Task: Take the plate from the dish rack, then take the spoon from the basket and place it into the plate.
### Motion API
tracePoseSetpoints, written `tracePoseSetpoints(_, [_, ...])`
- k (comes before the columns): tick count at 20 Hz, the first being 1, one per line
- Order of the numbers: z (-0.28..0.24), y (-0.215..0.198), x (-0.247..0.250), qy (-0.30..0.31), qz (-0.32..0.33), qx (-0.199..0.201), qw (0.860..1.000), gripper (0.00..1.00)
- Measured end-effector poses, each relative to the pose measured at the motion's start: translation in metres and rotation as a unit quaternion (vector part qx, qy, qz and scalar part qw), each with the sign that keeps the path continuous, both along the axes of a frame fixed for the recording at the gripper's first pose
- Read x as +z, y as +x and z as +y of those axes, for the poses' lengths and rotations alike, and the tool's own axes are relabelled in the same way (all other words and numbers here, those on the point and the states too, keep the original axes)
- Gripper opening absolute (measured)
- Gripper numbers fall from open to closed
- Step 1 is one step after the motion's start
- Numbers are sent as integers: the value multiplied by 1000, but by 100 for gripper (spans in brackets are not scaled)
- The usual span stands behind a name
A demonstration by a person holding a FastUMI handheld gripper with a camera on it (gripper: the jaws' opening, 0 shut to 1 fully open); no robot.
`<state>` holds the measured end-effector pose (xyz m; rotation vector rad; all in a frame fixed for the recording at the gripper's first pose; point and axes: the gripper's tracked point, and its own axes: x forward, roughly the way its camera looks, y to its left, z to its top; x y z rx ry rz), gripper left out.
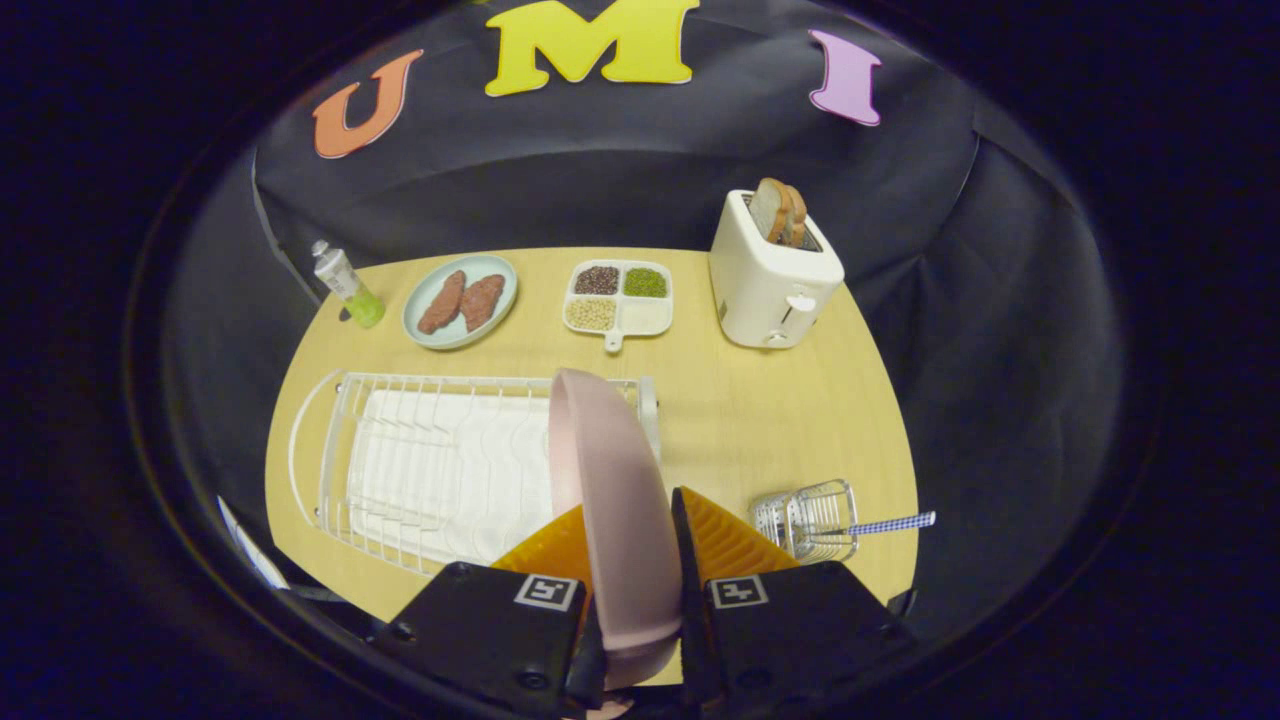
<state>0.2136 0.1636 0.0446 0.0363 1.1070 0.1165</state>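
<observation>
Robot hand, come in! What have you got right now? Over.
Gripper shut on pink plate, held on edge over the dish rack. Spoon waiting in basket. Nothing blocking.

The gripper (pixel 628 540) clamps the pink plate (pixel 612 500) on edge between its orange fingers (pixel 725 540), over the white dish rack's (pixel 440 470) right end. The wire basket (pixel 808 520) with the checked-handled spoon (pixel 890 523) sits near the table's (pixel 740 420) right edge.

No readable words, brands or numbers anywhere, black-and-white square marker tags on each half of the gripper (pixel 633 545), tube (pixel 346 284) label too small to read
</observation>
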Motion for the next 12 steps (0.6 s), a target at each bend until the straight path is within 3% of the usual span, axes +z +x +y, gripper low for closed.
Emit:
tracePoseSetpoints(6, [-19,-74,-11,86,-10,-2,996,34])
tracePoseSetpoints(12, [-35,-145,-72,125,8,-3,992,34])
